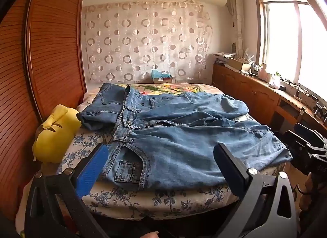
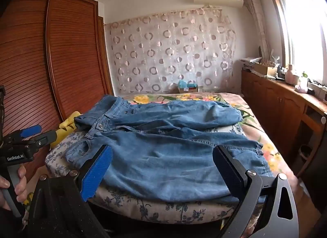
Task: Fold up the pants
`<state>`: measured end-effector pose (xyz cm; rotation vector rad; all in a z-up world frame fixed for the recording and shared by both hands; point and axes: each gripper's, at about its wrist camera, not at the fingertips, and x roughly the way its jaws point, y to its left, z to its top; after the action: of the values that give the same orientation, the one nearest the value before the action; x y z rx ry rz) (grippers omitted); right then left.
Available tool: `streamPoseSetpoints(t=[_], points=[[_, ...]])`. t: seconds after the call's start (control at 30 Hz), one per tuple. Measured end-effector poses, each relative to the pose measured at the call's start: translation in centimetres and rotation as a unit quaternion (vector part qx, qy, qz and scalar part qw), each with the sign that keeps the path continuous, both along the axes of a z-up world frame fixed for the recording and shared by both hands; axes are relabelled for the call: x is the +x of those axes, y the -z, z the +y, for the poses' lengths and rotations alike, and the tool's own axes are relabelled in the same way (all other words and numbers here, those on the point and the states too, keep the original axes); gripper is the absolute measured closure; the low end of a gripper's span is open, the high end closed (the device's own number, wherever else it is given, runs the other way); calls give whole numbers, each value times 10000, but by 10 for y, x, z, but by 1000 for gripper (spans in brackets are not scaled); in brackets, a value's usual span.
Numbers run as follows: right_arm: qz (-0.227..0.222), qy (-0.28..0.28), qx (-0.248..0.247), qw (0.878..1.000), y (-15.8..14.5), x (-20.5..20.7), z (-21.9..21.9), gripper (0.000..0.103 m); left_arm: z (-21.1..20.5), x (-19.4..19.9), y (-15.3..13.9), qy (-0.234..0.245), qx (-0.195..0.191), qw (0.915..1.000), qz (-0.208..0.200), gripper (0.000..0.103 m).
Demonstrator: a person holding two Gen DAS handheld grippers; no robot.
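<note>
Clearly nothing is folded yet: the left gripper point(image 1: 161, 164) hangs released just short of the jeans' point(image 1: 184, 135) waistband pocket, and the right gripper point(image 2: 163, 168) gapes empty before the near leg. Next, each must pinch denim off the bed point(image 1: 122, 199).

Faded blue denim pants point(image 1: 173, 135) lie on a bed point(image 1: 163, 199) covered in cream fabric printed with dark blue flowers. At nine o'clock, a bright yellow cushion point(image 1: 55, 133). At twelve o'clock, a pale curtain point(image 1: 143, 41) patterned with brown-grey rings. Reddish-brown slatted wardrobe point(image 1: 51, 54).
</note>
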<state>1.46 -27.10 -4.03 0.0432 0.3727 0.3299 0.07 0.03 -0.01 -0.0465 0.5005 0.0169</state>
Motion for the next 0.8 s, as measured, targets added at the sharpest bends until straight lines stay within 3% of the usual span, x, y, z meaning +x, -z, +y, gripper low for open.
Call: streamPoseSetpoints(t=[0.8], points=[[-56, -2, 11, 10000, 2, -3, 0, 4, -1, -1, 0, -15, 76, 10000, -58, 0]])
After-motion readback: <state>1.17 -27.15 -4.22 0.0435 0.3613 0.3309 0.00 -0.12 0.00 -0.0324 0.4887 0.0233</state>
